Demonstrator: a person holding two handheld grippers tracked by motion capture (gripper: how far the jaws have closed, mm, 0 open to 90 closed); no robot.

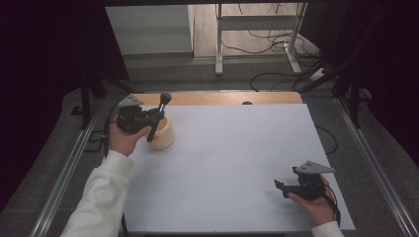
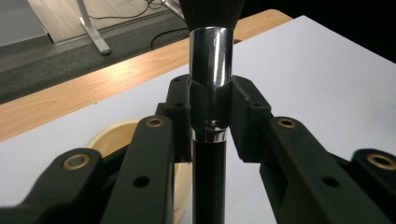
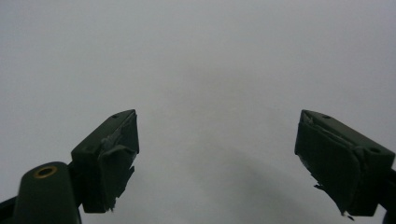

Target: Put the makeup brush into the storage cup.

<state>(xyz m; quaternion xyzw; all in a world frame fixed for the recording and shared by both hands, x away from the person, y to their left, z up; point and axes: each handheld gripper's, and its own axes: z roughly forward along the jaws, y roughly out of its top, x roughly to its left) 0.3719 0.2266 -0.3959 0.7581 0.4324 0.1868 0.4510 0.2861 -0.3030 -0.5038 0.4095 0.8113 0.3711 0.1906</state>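
Left claw (image 2: 210, 105) pinching brush (image 2: 210, 70) over wooden cup (image 1: 164, 133) | right claw (image 3: 217, 158) spread above white table (image 1: 237, 163)

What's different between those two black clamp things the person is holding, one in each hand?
The left gripper is shut on a brush, pinching its metal collar, while the right gripper is open with nothing between its jaws. The left gripper sits at the table's far left over a pale round cup; the right gripper sits near right above the bare white table. Both are black, hand-held and topped with a grey plate.
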